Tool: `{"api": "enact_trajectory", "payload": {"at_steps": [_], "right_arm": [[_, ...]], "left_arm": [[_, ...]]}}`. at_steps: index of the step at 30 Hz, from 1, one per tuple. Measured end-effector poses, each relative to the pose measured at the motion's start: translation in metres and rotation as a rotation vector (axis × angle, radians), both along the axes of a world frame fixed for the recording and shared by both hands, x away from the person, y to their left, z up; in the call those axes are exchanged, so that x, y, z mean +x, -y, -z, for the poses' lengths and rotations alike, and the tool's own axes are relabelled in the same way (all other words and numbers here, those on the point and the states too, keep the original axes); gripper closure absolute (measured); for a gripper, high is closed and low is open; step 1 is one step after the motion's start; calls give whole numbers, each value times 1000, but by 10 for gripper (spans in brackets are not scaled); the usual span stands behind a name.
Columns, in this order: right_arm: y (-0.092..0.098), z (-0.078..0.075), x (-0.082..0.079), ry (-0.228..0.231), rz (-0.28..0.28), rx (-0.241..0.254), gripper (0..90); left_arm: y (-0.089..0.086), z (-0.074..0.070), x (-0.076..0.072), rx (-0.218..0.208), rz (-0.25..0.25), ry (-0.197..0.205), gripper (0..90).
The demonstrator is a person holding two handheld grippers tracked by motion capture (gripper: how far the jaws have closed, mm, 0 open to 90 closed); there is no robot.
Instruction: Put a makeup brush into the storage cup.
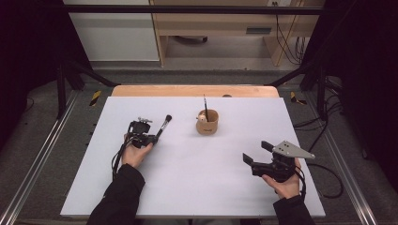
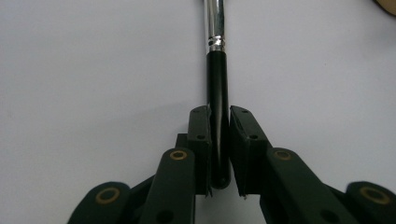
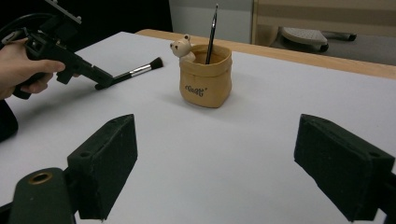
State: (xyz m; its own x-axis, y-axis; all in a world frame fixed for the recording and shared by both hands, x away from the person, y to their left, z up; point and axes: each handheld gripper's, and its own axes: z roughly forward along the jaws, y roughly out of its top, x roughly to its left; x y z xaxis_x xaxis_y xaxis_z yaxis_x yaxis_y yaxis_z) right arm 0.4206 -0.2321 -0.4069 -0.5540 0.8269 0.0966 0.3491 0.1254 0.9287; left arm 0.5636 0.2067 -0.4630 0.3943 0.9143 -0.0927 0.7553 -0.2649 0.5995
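Observation:
A black makeup brush [image 1: 163, 124] with a silver ferrule lies on the white table top [image 1: 187, 183], left of centre. My left gripper [image 1: 155, 139] is shut on the end of its black handle [image 2: 217, 84], one pad on each side; the bristle end points away from the jaws. In the right gripper view the brush [image 3: 135, 71] sticks out of the left gripper [image 3: 100, 85] toward a tan pouch-shaped cup [image 3: 205, 79]. My right gripper [image 1: 256, 151] rests at the right front, open, nothing between its jaws [image 3: 215, 130].
The tan cup [image 1: 207, 123] stands behind the table's middle with a thin dark brush [image 1: 205, 105] upright in it and a small bear figure [image 3: 183, 46] on its rim. A wooden edge [image 1: 195, 90] runs along the back. Cables trail from both grippers.

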Motion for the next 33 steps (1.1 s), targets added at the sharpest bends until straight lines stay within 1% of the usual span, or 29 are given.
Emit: {"api": "enact_trajectory", "payload": {"at_steps": [1,2,3,4,5,6,7,8,9,10,11,12,14,15,17,20,21,22,26,28,29,30,31,33], "right_arm": [[0,0,0,0,0,1,139],[0,0,0,0,0,2,139],[0,0,0,0,-1,4,139],[1,-1,0,2,1,5,139],[1,-1,0,3,-2,4,139],[1,-1,0,3,-2,7,139],[1,-1,0,3,-2,7,139],[1,-2,-1,-1,4,19,139],[2,-2,0,2,6,19,140],[2,-2,0,1,5,21,140],[2,-2,0,1,5,21,140],[3,-2,0,-1,3,19,140],[3,-2,-1,1,2,19,141],[3,-3,-1,1,2,20,141],[3,-3,-1,1,1,20,142],[3,-3,-1,4,2,23,143],[4,-4,-1,3,2,24,144],[4,-4,-1,3,2,24,144],[4,-4,-1,3,1,25,144],[4,-4,-1,5,-1,28,145],[3,-4,-1,5,-2,28,146],[3,-4,-1,5,-2,28,146],[3,-4,-1,6,-3,25,146],[4,-4,-1,6,-5,24,146]], "left_arm": [[0,0,0,6,5,1,786],[0,1,1,7,15,20,786],[0,0,1,13,18,20,784],[1,0,0,21,15,12,753],[2,-2,2,22,29,29,718],[2,-5,2,36,30,26,687],[2,-5,2,36,30,26,659],[3,-7,3,39,32,33,659],[3,-10,5,39,43,45,602],[4,-14,6,44,51,46,586],[6,-17,8,47,56,45,586],[8,-21,10,55,62,44,564],[11,-27,14,71,76,32,551],[13,-29,17,84,81,30,547],[16,-30,22,105,91,11,546],[21,-30,28,127,112,-10,526],[23,-29,29,133,114,-8,525],[24,-28,30,143,117,-15,525],[26,-22,36,145,119,-38,528],[26,-19,38,151,122,-52,544],[26,-17,39,149,120,-54,566],[26,-15,40,153,118,-59,566],[25,-13,42,150,119,-74,588],[26,-12,42,145,116,-74,606]]}}
